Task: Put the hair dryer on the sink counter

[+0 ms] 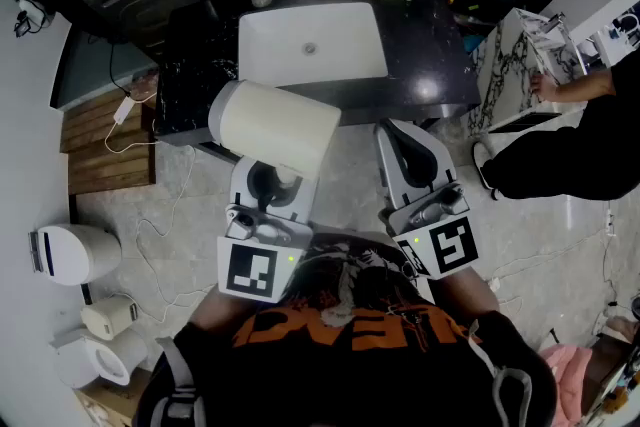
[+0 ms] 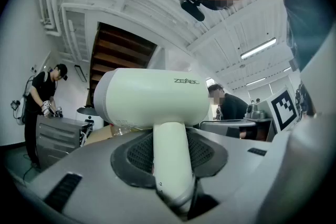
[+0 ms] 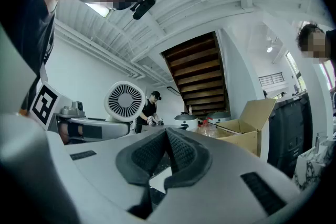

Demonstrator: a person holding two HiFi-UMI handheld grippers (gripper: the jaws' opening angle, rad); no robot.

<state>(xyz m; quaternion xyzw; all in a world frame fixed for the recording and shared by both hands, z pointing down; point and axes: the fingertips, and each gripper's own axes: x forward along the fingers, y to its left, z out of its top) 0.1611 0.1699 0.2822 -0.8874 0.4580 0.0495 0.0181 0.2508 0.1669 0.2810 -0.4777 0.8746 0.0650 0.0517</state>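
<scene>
The left claw (image 2: pixel 170 157) is clamped on the handle of the dryer (image 2: pixel 157 97) (cream, its barrel lying crosswise) and holds it up at the near edge of the dark worktop (image 1: pixel 420 65), just short of the sink (image 1: pixel 310 40). To the right, the right claw (image 3: pixel 167 147) is pressed together with nothing in it.

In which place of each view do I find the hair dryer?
Head view: hair dryer centre-left, in front of the sink counter.
Left gripper view: hair dryer at centre, handle clamped between the jaws.
Right gripper view: hair dryer at left, round end showing.
Shared landmark: wooden staircase, both gripper views.
</scene>
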